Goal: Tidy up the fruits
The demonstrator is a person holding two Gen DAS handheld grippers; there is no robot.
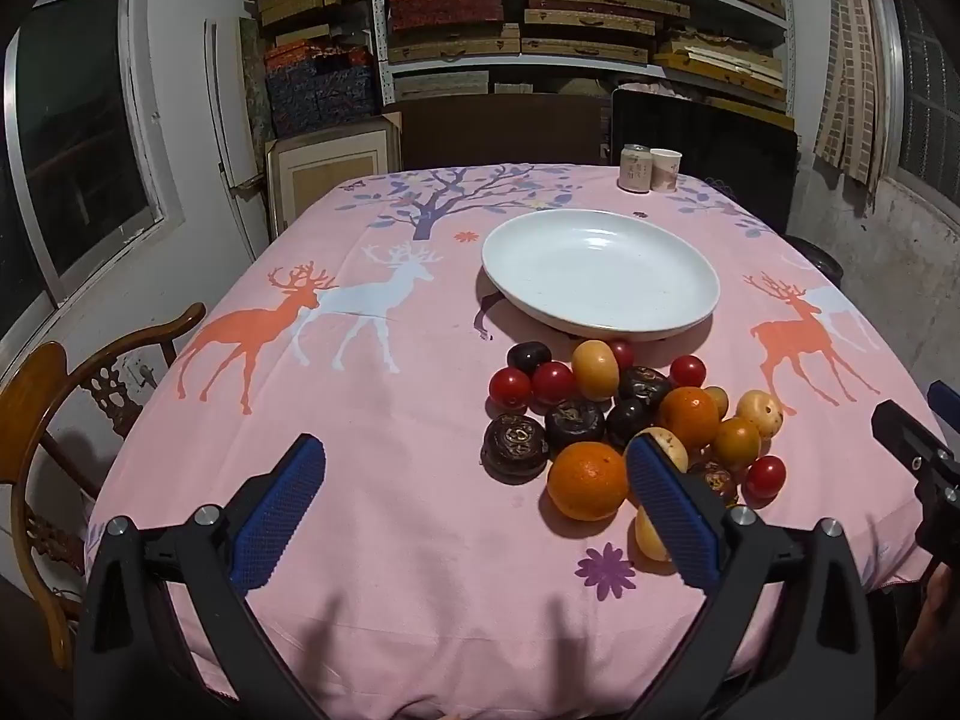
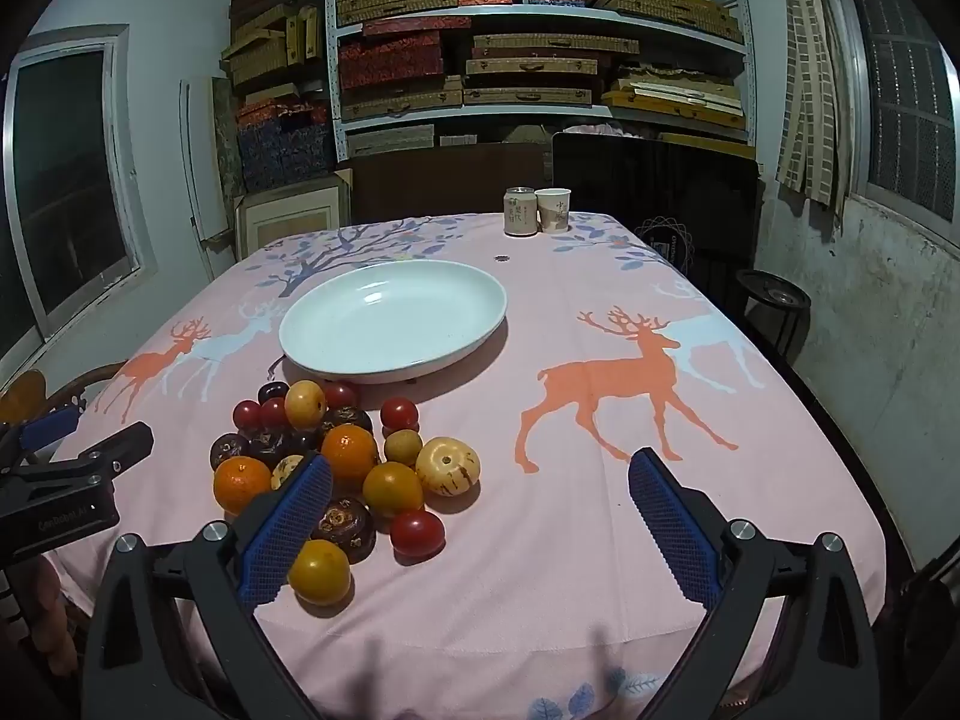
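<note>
The worktop is covered by a pink cloth printed with orange and white deer and a purple tree. A white plate is set near the middle of it and serves as the landmark; nothing is seen lying in it. Beyond the plate, at the far edge of the worktop, a drink can and a paper cup are placed side by side, just touching or nearly so. Behind them, metal shelves stacked with flat boxes are seen against the back wall. Windows are seen on both side walls, and a wooden chair is drawn up on the plate's left.

The pile of fruit is heaped just in front of the plate, on its near side: small red round fruits, dark brown flattened ones, yellow ones and oranges, packed against each other. The nearest orange is found at the pile's near edge.

The left tool is held wide open over the cloth, nearer than the plate, and nothing is gripped; its right finger is seen in front of part of the pile. The right tool is likewise spread wide and grips nothing, with its left finger overlapping the pile's near side.
</note>
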